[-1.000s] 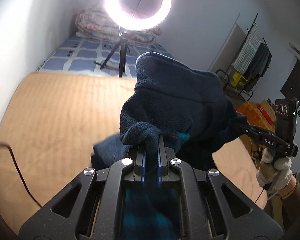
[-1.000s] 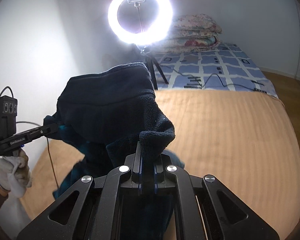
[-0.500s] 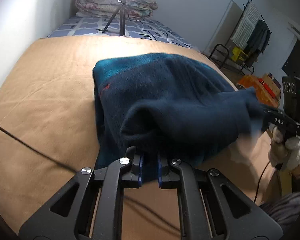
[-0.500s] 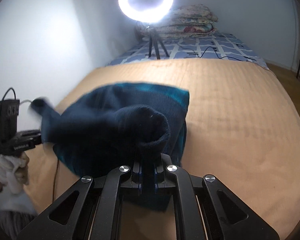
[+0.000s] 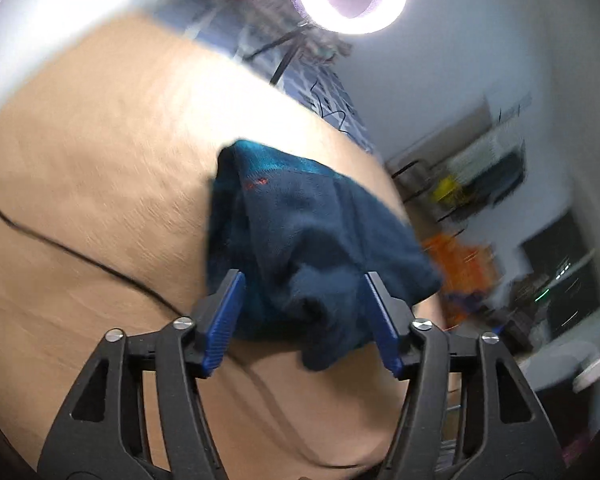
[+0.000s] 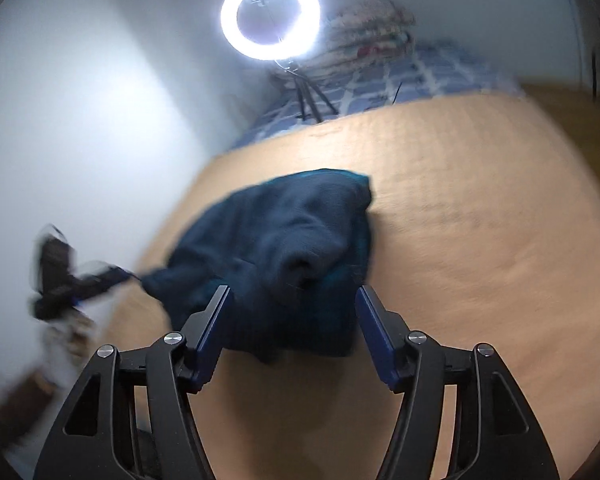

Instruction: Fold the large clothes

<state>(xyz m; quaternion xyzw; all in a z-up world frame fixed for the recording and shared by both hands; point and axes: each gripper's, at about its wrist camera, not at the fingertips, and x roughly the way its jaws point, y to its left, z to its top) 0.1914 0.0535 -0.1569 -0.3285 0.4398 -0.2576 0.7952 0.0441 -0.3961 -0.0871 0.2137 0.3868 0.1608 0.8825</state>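
Observation:
A dark blue fleece garment [image 5: 300, 240] with a teal lining lies bunched on the tan bed cover [image 5: 100, 160]. My left gripper [image 5: 302, 300] stands over its near edge. Its jaws are opening, and the fleece lies between them with neither pad pressing on it. In the right wrist view the same garment [image 6: 284, 236] sits ahead of my right gripper [image 6: 292, 312]. Those jaws are opening too, with the cloth's near fold loose between them. The left gripper appears there as a blurred dark shape [image 6: 72, 280] at the garment's left corner.
A lit ring light [image 6: 270, 16] on a tripod stands behind the tan cover, before a blue checked sheet [image 6: 420, 76] and stacked quilts [image 6: 372, 28]. A black cable [image 5: 80, 256] crosses the cover on the left. A clothes rack and orange boxes [image 5: 456, 248] stand off to the right.
Both grippers brought the lifted fleece down onto the bed, then went from shut on its fold to wide apart, letting it go. Both views rolled and blurred.

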